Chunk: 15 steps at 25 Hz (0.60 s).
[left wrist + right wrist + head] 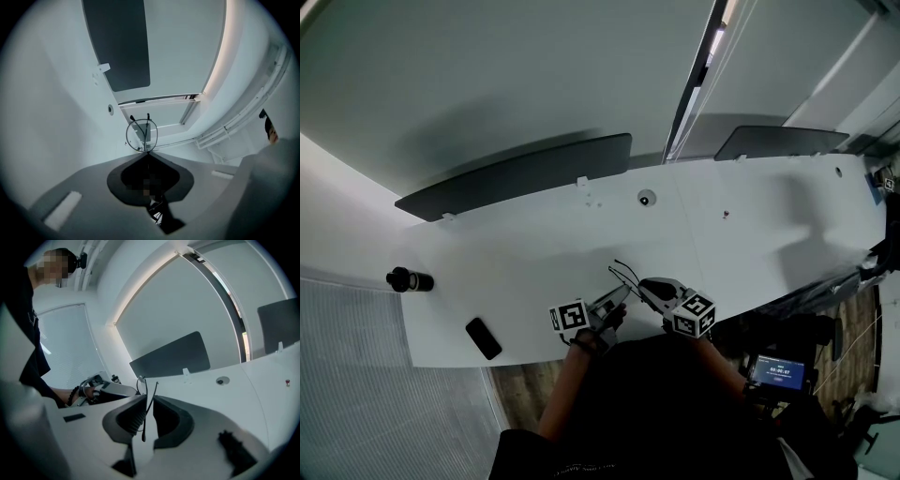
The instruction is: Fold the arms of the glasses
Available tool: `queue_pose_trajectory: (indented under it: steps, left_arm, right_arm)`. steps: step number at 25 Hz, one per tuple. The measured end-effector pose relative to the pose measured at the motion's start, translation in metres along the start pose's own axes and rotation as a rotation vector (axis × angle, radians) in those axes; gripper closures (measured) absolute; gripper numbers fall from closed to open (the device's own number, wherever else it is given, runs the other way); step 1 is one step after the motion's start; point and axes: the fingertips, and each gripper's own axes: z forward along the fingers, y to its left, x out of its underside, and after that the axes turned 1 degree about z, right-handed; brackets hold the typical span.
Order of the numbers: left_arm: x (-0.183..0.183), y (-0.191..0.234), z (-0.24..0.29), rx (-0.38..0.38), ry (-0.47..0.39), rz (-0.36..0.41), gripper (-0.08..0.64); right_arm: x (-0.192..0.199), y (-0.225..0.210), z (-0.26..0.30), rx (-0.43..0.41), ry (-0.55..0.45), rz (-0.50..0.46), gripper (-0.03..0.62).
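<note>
- Head view. The glasses (623,275) are held just over the white surface (534,253), near its front edge. The tips of the left gripper (619,298) and right gripper (645,289) meet at them. A phone (483,337) lies well apart to the left. Risk: both grippers work close together on a thin wire frame, and a pull in opposed directions would probably bend it.
- Left gripper view. The left gripper (147,153) has its jaws together, pinched on the rim of one lens (141,136). The lens stands just past the tips, and both arms point away, apparently not yet folded. Risk: the hold covers only a short stretch of rim, so the glasses may pivot or slip out when an arm is pushed.
- Right gripper view. The right gripper (147,417) has its jaws slightly apart, the gap wider than the arm (146,404) that runs between them. The arm lies along one pad, and nothing is clamped. Whether the pad presses on it cannot be told. Risk: the loose arm may slide out of the gap in mid-swing. If the jaws close and turn off the hinge's axis, the hinge would likely be strained.
</note>
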Motion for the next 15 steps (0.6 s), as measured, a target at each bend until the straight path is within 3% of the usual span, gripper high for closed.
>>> queue_pose_trajectory:
  steps: [15]
  left_arm:
    - [-0.0023, -0.0007, -0.0031, -0.006, -0.002, -0.017, 0.548]
  right_arm:
    - [-0.0011, 0.0008, 0.0023, 0.024, 0.012, -0.025, 0.551]
